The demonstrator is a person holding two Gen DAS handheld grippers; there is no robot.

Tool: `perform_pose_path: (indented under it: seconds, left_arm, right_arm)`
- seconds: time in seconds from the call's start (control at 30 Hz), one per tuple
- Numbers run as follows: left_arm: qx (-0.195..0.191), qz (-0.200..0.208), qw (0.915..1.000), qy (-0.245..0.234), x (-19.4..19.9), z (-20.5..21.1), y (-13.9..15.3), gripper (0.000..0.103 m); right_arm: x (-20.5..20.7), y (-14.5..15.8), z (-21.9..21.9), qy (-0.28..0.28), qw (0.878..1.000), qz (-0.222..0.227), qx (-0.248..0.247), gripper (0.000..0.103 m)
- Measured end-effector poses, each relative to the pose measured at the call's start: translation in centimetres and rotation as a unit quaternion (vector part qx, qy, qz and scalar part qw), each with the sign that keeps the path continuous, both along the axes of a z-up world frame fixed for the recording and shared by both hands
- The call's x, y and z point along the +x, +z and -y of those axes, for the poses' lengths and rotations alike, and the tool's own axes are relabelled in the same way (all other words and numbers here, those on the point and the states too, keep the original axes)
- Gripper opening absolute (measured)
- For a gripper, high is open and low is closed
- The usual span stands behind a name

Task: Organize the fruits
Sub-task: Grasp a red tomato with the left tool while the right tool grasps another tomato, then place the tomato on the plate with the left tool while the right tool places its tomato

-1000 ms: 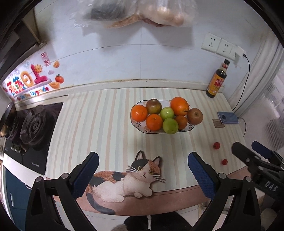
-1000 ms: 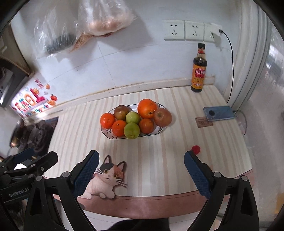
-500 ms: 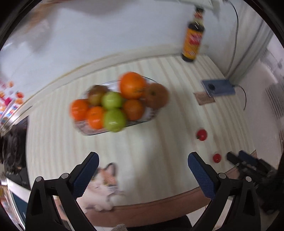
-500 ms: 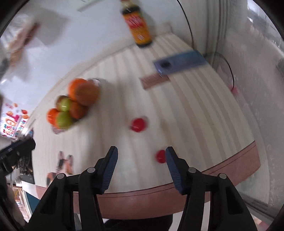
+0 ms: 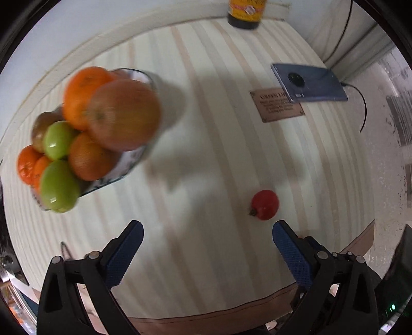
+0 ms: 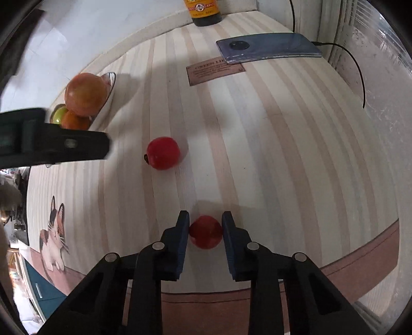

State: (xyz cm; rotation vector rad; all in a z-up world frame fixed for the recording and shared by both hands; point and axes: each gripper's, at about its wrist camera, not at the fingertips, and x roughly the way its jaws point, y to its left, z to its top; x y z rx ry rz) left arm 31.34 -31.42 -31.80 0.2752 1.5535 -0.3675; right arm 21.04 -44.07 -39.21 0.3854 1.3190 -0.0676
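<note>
Counter (image 5: 206, 144) with a striped cover, pale bands running front to back; brown strip along the front edge. Cat print (image 6: 52, 237) at the front left. Fruit bowl (image 5: 123, 167) at left, heaped. Bottle (image 5: 244, 13) at the back by the wall. Phone (image 5: 309, 82) at back right, cable attached, one corner overlapping a brown card (image 5: 276, 108). Two small red fruits on the cover: far one (image 6: 162, 153) mid-counter, near one (image 6: 206, 232) close to the front edge.
</note>
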Motion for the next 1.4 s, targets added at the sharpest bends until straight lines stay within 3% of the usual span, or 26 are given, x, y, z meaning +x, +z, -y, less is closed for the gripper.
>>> perform_pose_path:
  seconds: [0.2, 0.37, 0.43, 0.47, 0.53, 0.83, 1.1, 1.3, 1.4]
  left_arm:
    - [-0.009, -0.022, 0.9994, -0.025, -0.1, 2.5, -2.0, 0.098]
    - [-0.009, -0.036, 0.9984, -0.043, -0.3, 4.3, -3.2, 0.058]
    - [-0.010, -0.043, 0.9978, -0.049, -0.5, 4.7, -3.5, 0.045]
    - [-0.010, -0.038, 0.9978, -0.053, -0.6, 4.8, -3.5, 0.044]
    - [-0.016, -0.032, 0.9976, -0.059, -0.7, 5.0, -3.3, 0.029]
    - [-0.041, -0.016, 0.9981, -0.042, -0.5, 4.3, -1.5, 0.028]
    - [-0.113, 0.010, 0.9930, 0.034, 0.9, -4.1, 6.4, 0.028]
    - [-0.119, 0.042, 0.9873, 0.097, 2.8, -13.3, 11.3, 0.028]
    - [-0.114, 0.050, 0.9837, 0.130, 4.8, -17.2, 11.5, 0.028]
  right_arm:
    - [-0.9, 0.7, 2.2, -0.019, 1.000, 0.006, 0.005, 0.028]
    - [-1.2, 0.9, 3.7, -0.031, 0.999, 0.005, 0.006, 0.028]
    - [-0.9, 1.1, 4.2, -0.032, 0.999, 0.004, 0.006, 0.028]
    - [-0.8, 1.3, 4.5, -0.034, 0.999, 0.005, 0.006, 0.028]
    - [-0.7, 1.5, 4.7, -0.034, 0.999, 0.007, 0.006, 0.028]
    - [0.0, 3.0, 4.3, -0.034, 0.999, 0.027, 0.018, 0.028]
    - [2.3, 7.1, 1.4, 0.007, 0.996, 0.068, 0.048, 0.028]
    - [7.9, 10.2, -4.7, 0.076, 0.987, 0.103, 0.100, 0.028]
    - [11.3, 10.7, -8.3, 0.101, 0.980, 0.112, 0.128, 0.028]
